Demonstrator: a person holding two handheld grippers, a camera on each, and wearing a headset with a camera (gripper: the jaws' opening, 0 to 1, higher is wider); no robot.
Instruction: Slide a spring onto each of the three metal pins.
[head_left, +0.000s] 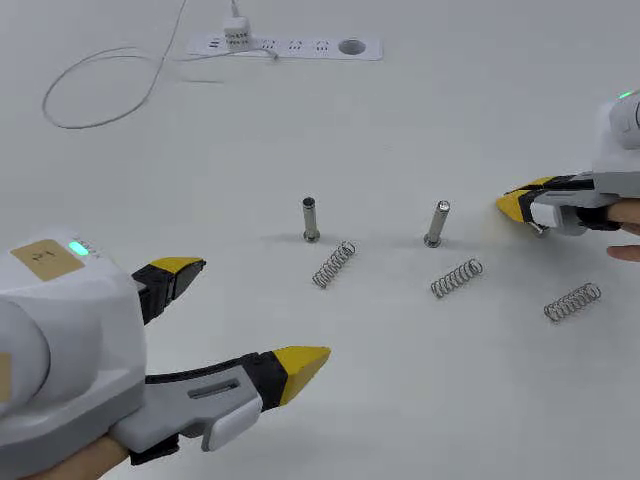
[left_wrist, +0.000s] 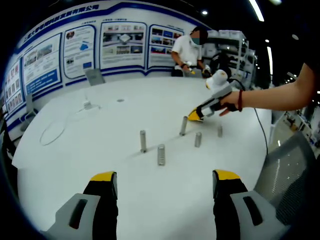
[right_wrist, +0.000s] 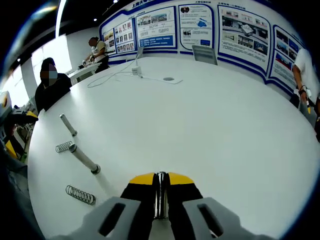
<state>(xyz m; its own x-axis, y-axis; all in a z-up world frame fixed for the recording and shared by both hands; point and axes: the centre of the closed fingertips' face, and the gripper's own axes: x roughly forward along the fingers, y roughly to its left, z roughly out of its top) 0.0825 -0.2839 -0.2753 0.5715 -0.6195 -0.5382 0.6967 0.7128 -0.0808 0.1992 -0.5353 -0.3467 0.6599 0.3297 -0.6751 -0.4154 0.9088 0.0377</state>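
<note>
While the right gripper (right_wrist: 160, 179) is clamped on one metal pin (right_wrist: 160, 200) lying along its jaws, three springs (head_left: 457, 277) are found flat on the table (head_left: 420, 120), on the near-edge side of two standing pins (head_left: 310, 218); the left gripper (head_left: 262, 308), jaws apart, is judged nearer the leftmost spring (head_left: 333, 265).

table (head_left: 400, 130) white | pin (head_left: 310, 219) silver | springs (head_left: 333, 264) silver | left tool (head_left: 250, 312), right tool (head_left: 515, 205) yellow-tipped black
</note>
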